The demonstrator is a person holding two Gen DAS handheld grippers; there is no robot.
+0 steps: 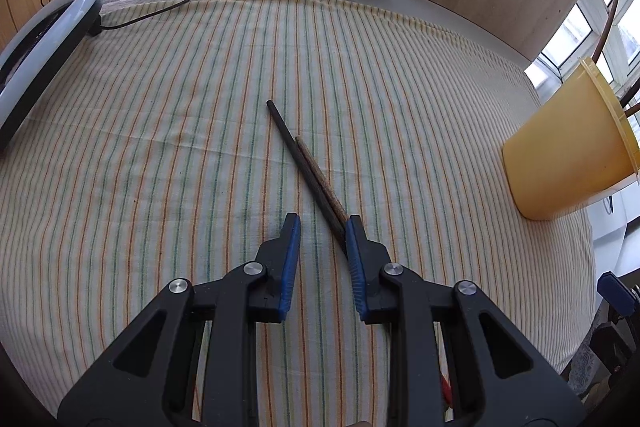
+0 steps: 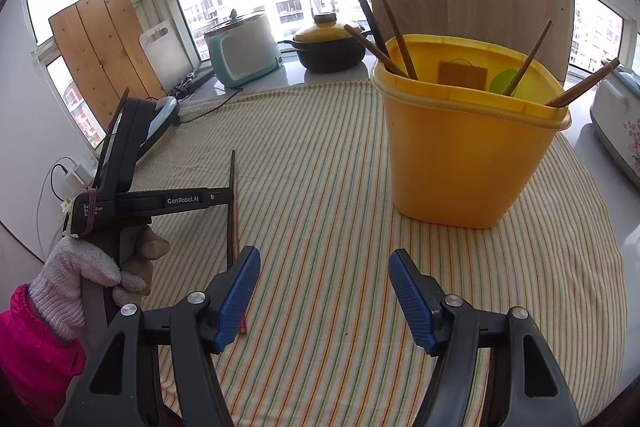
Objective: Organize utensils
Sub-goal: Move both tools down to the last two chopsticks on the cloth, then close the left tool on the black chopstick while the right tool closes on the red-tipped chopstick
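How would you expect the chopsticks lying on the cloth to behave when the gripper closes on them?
The chopsticks look thin and rigid, so probably light and stiff. Lying loose side by side, they may separate or roll. The striped cloth should limit sliding.

I see two dark chopsticks (image 1: 306,163) lying flat, touching side by side on the striped cloth. Right of them my yellow tub (image 2: 460,147) stands upright, several chopsticks leaning inside.

Chopsticks' (image 1: 310,169) near ends behind fingers (image 1: 358,251)
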